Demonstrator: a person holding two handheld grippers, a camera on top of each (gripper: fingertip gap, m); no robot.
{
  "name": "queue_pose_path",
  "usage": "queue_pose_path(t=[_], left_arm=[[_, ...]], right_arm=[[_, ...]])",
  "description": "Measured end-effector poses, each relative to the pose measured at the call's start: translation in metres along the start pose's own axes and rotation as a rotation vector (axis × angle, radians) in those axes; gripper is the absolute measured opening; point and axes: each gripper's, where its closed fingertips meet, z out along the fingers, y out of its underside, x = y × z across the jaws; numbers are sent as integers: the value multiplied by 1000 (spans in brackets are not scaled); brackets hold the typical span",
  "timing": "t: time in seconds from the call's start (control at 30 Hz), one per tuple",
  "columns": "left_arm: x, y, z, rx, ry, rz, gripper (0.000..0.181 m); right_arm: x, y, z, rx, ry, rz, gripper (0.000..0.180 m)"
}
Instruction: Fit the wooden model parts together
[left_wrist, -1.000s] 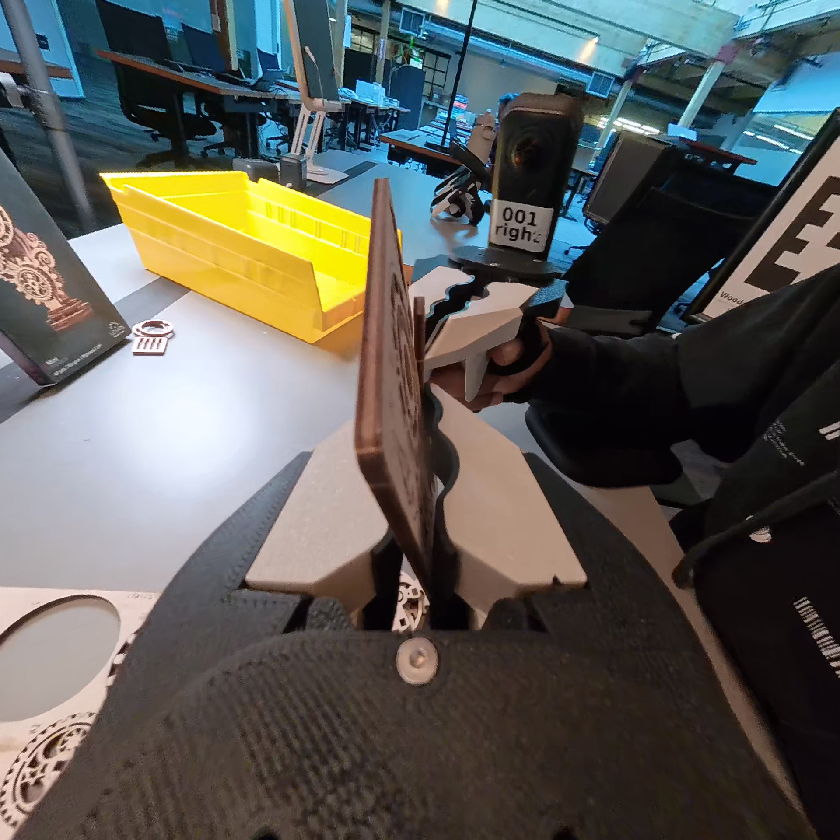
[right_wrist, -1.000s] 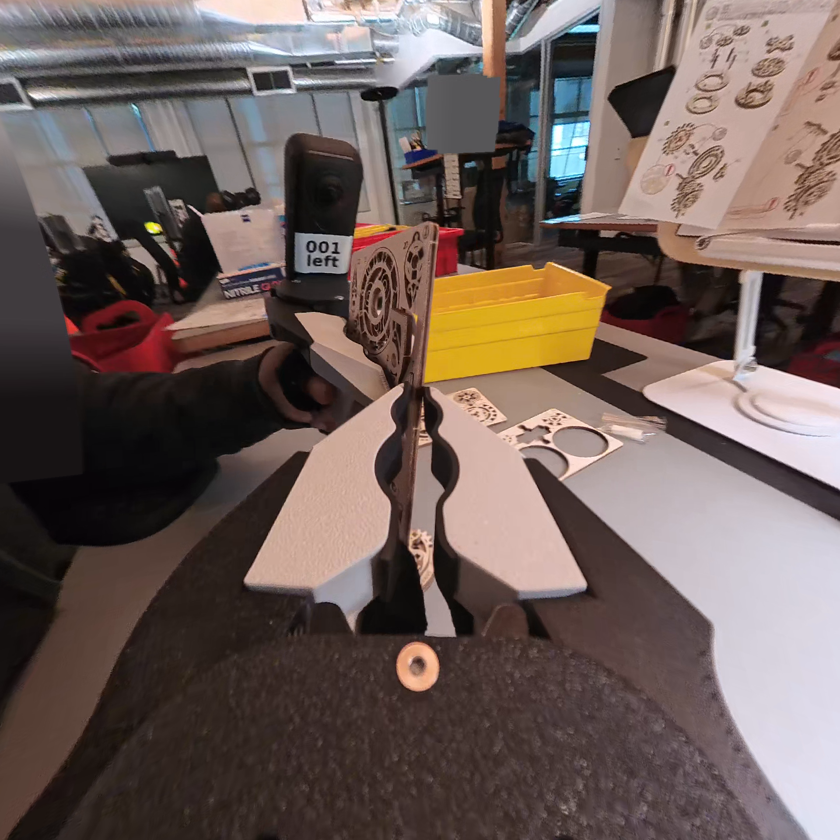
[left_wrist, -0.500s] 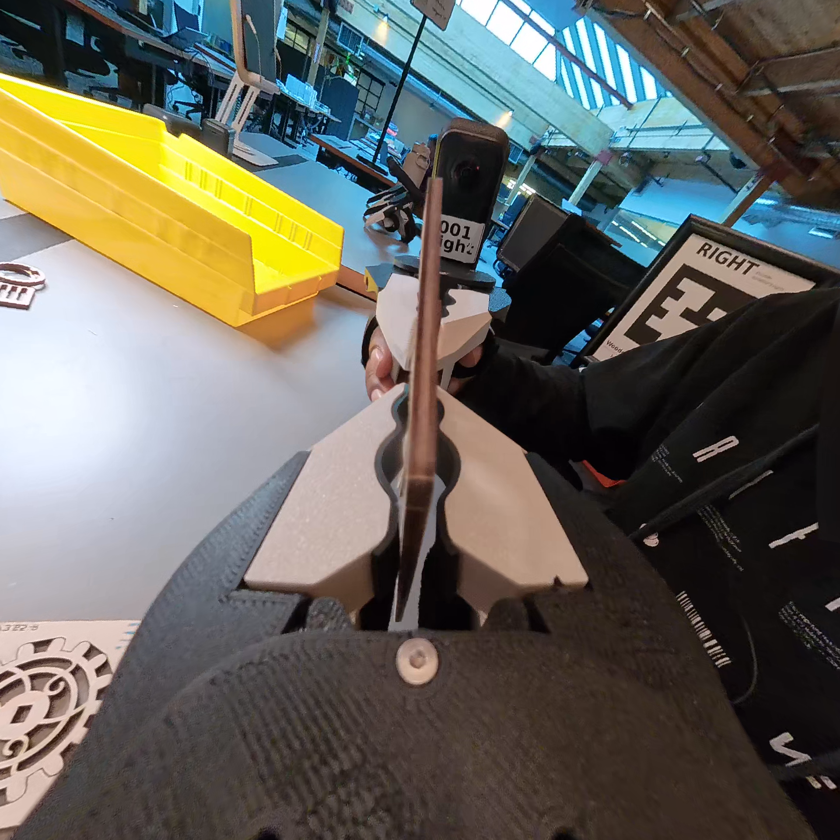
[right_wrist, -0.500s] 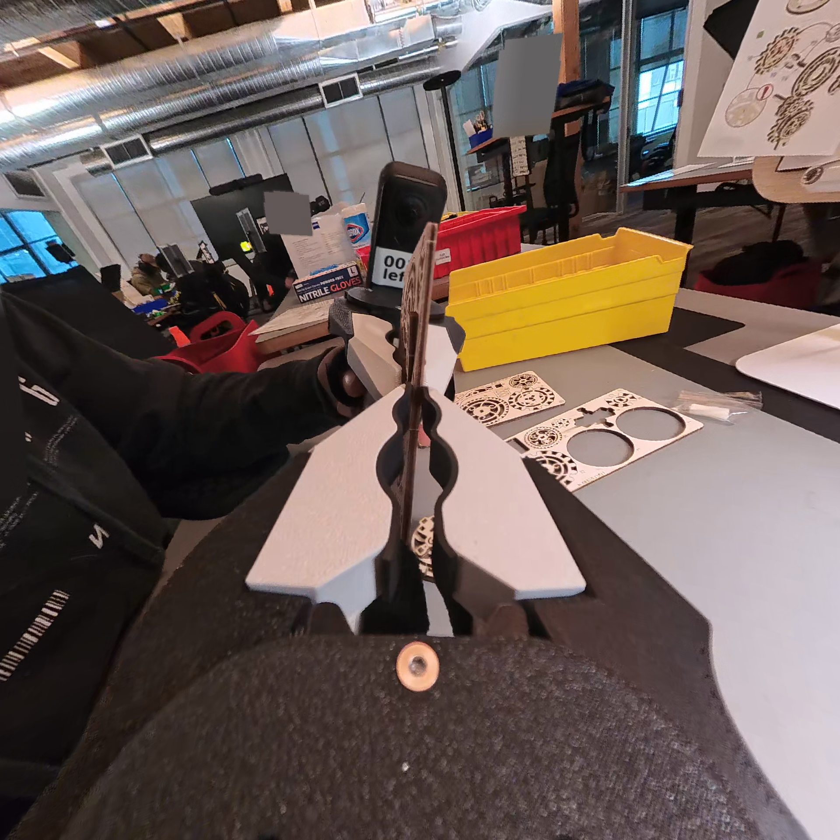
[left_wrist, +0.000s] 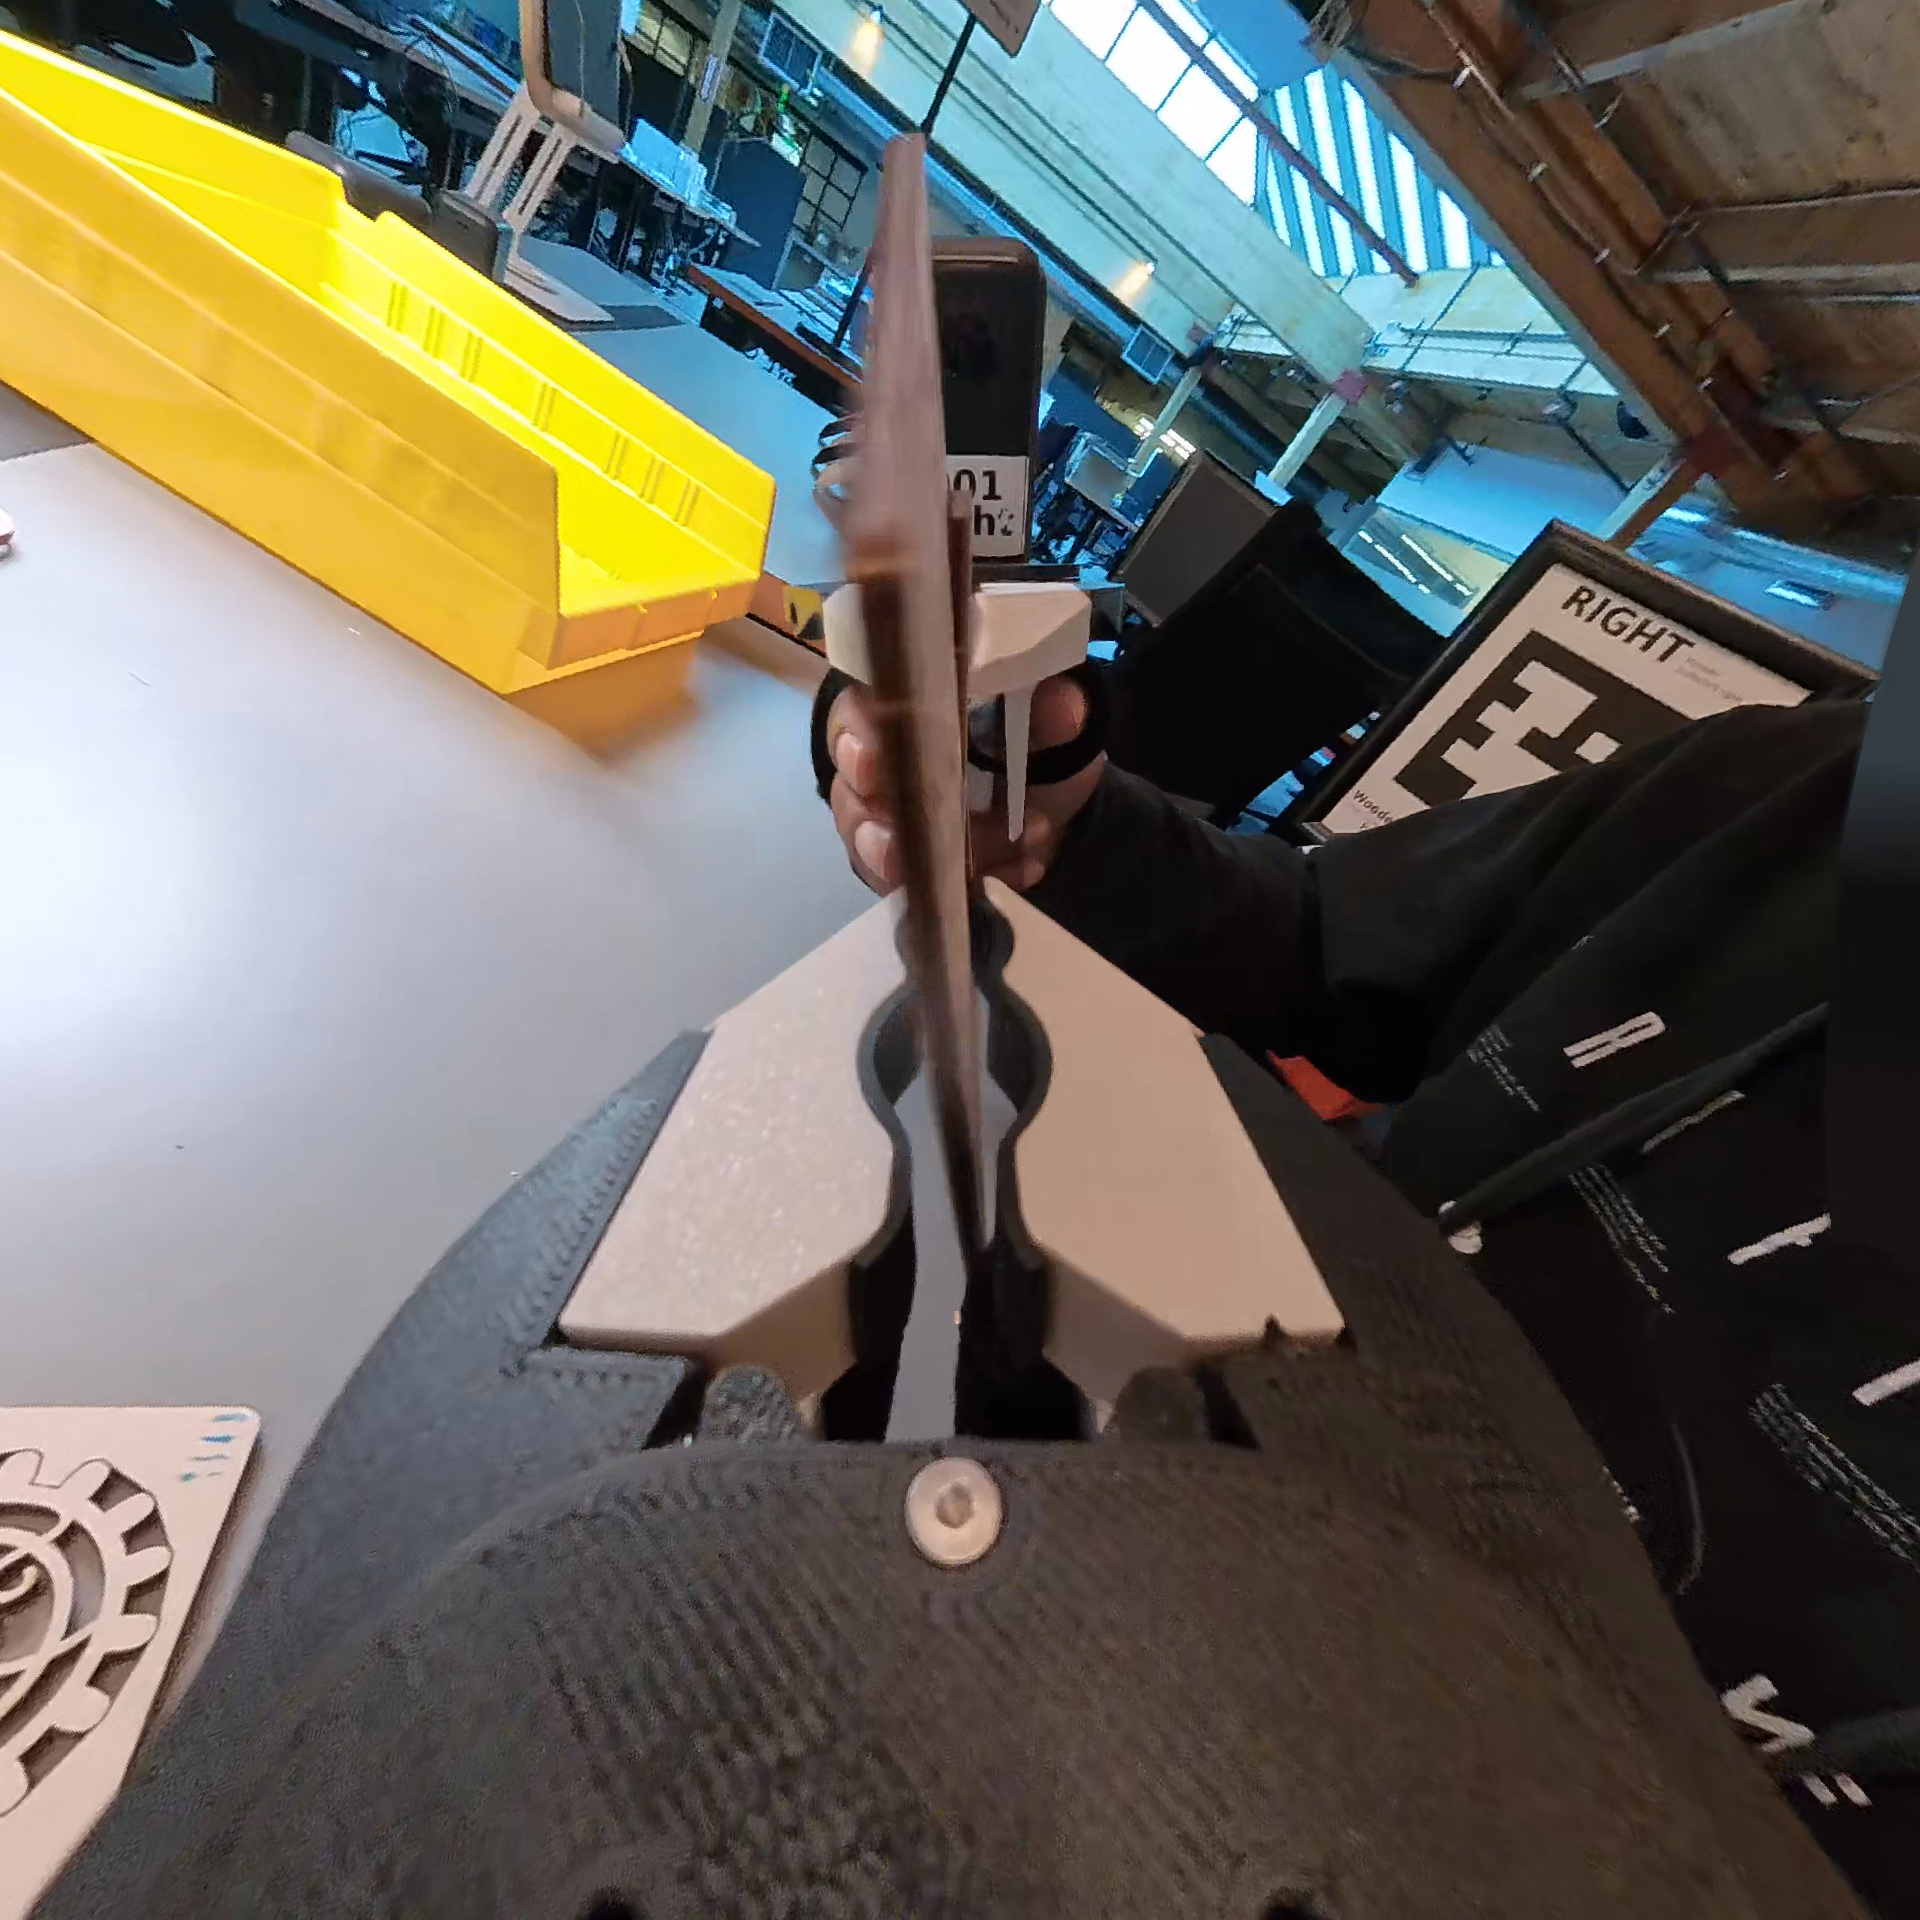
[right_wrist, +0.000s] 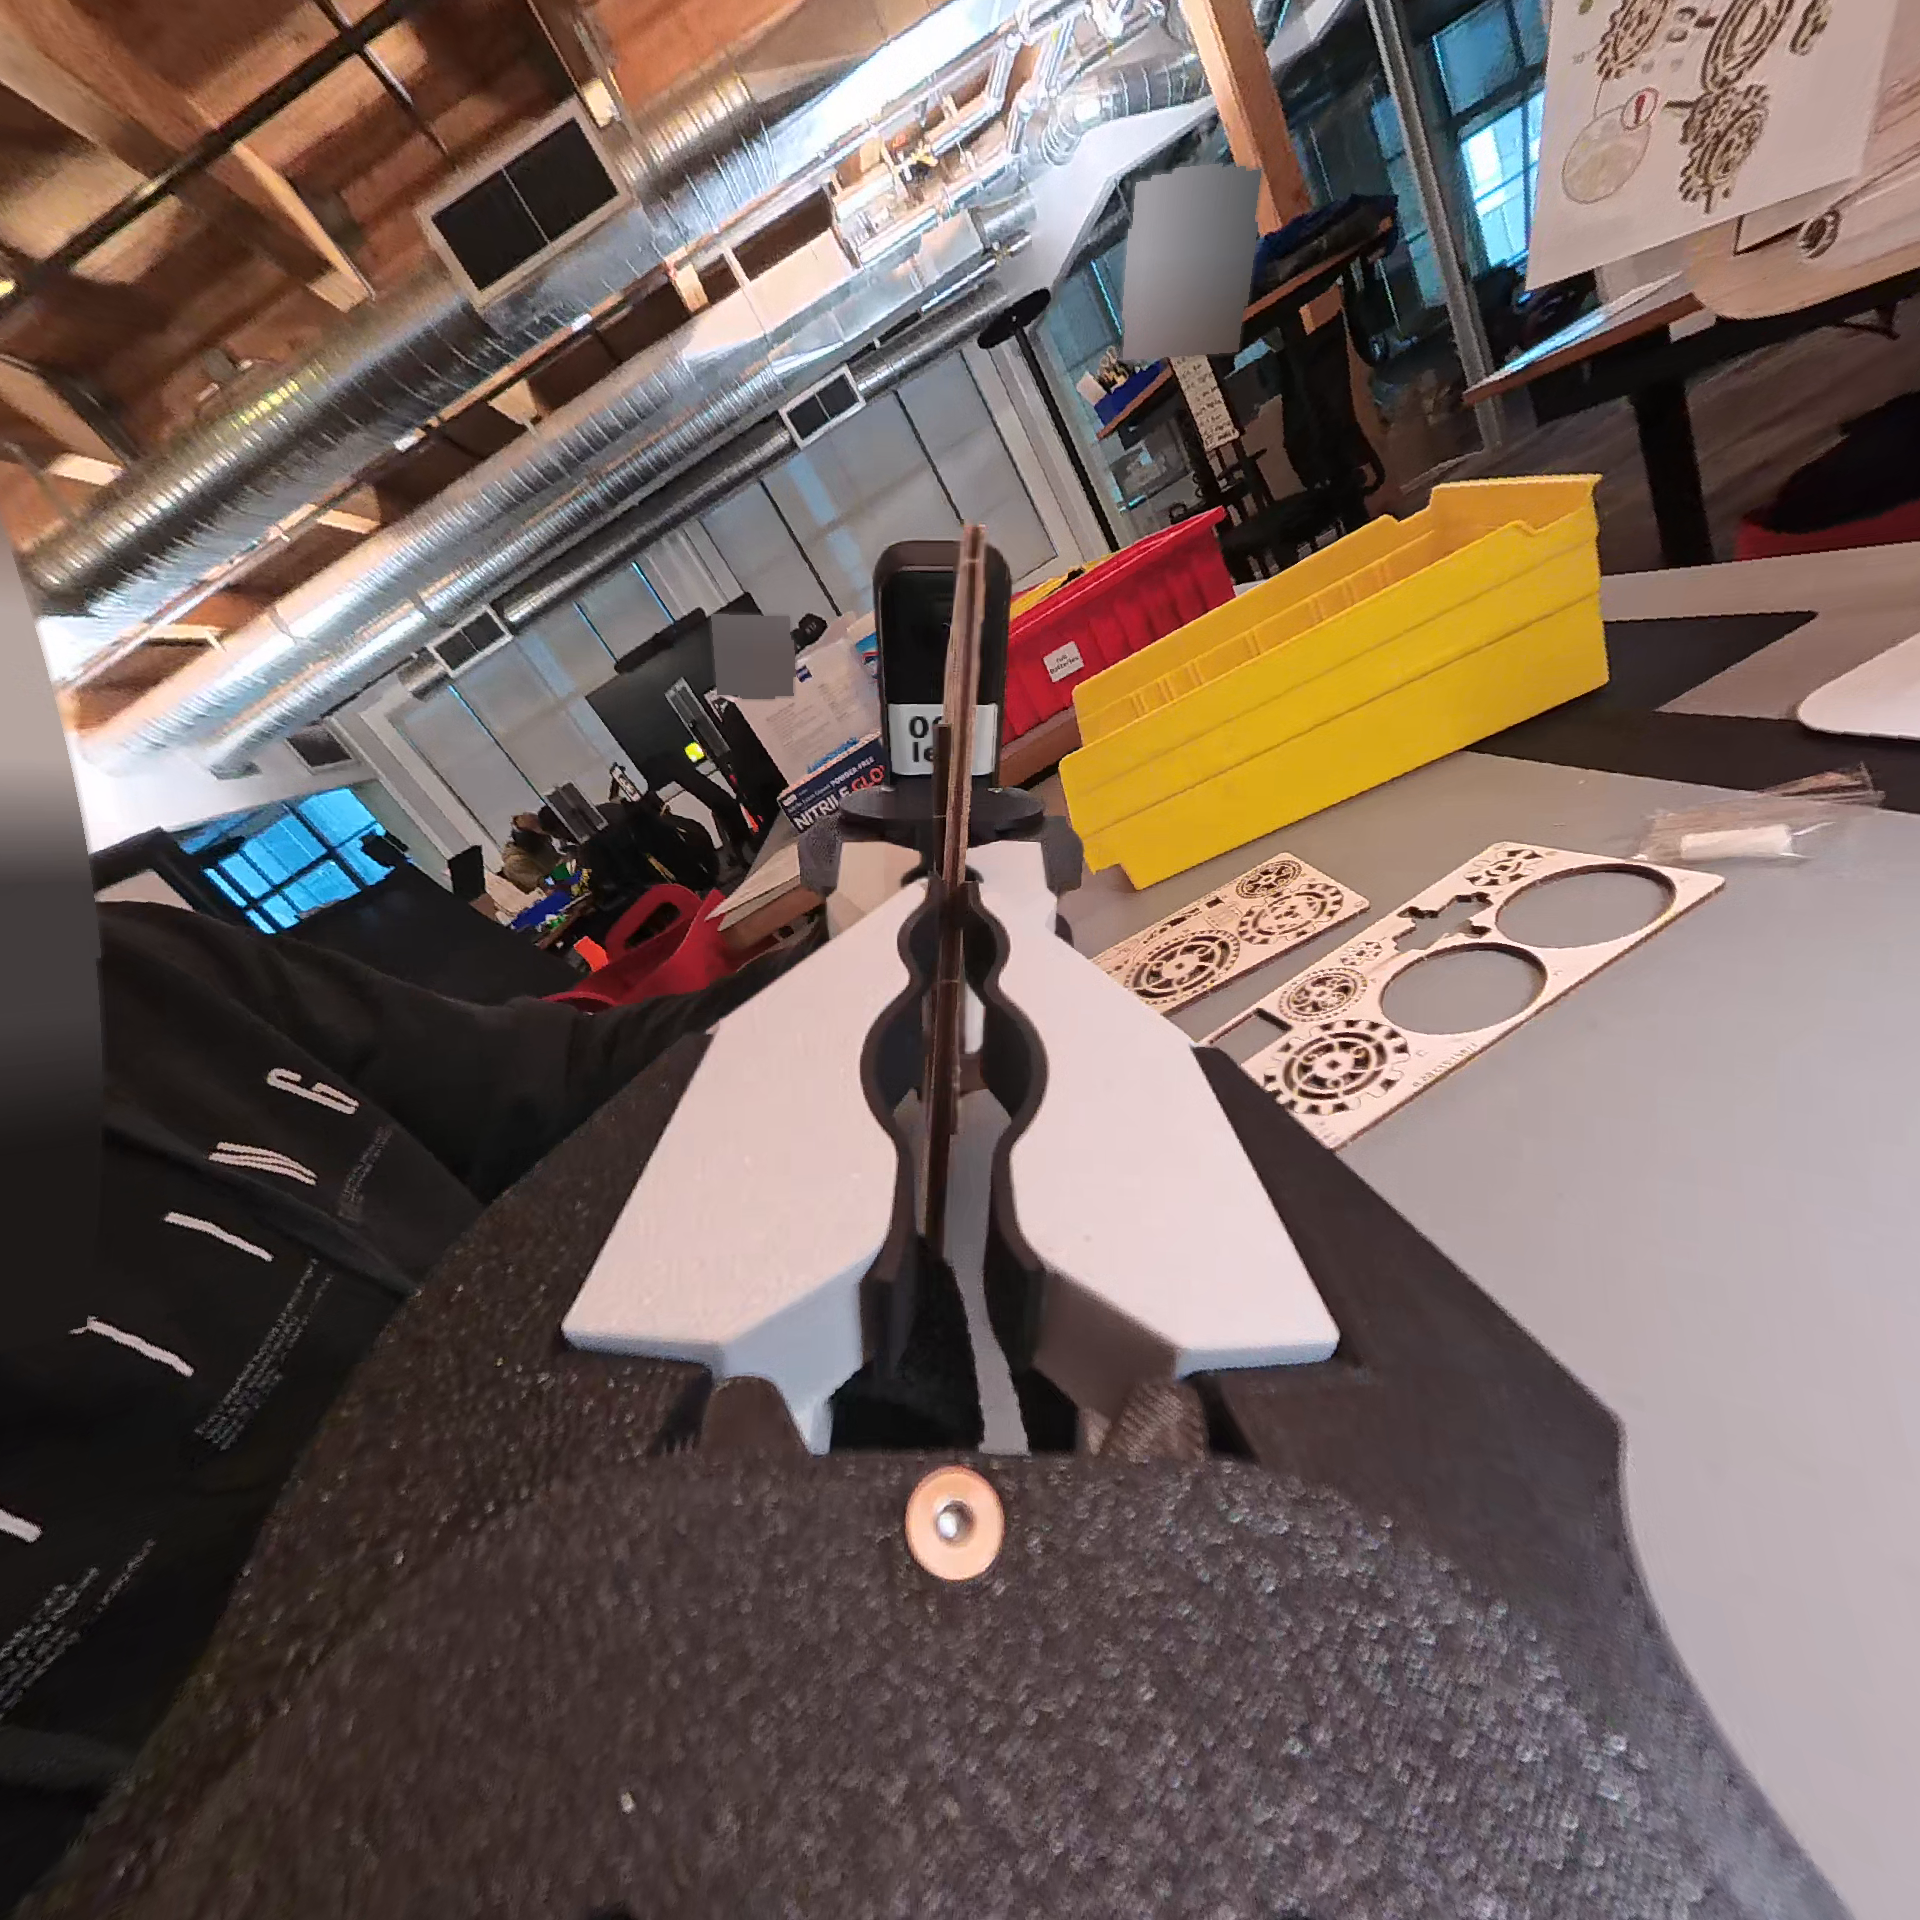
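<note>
My left gripper is shut on a thin dark wooden panel, held upright and seen edge-on. My right gripper is shut on a smaller thin wooden part, also edge-on. The two grippers face each other at close range above the grey table. The small part lies flat against the panel's right face. In the right wrist view the panel rises just behind the small part, in front of the left gripper. The right gripper shows behind the panel. I cannot tell whether the parts are joined.
A yellow bin stands on the table, also in the right wrist view. Two pale cut-out gear sheets and a small clear bag lie right of my right gripper. Another gear sheet lies at lower left. A person's dark sleeve is on the right. Left and right tips are no more than a few centimetres apart.
Both grippers have tilted upward and drawn closer together. The panel has turned from showing its face to edge-on, and the small part has come flat against it.
</note>
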Motion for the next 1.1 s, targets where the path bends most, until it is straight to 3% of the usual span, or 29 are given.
queue_pose_path(t=[0.47,0.73,1.1], left_arm=[[2,2,1,21,123,-305,2],[-4,2,-1,27,104,-297,1],[-8,2,-2,30,62,-229,7]], right_arm=[[9,5,-1,-10,28,1,2],[8,11,0,-28,-7,50,12],[6,22,4,-90,-11,42,1]])
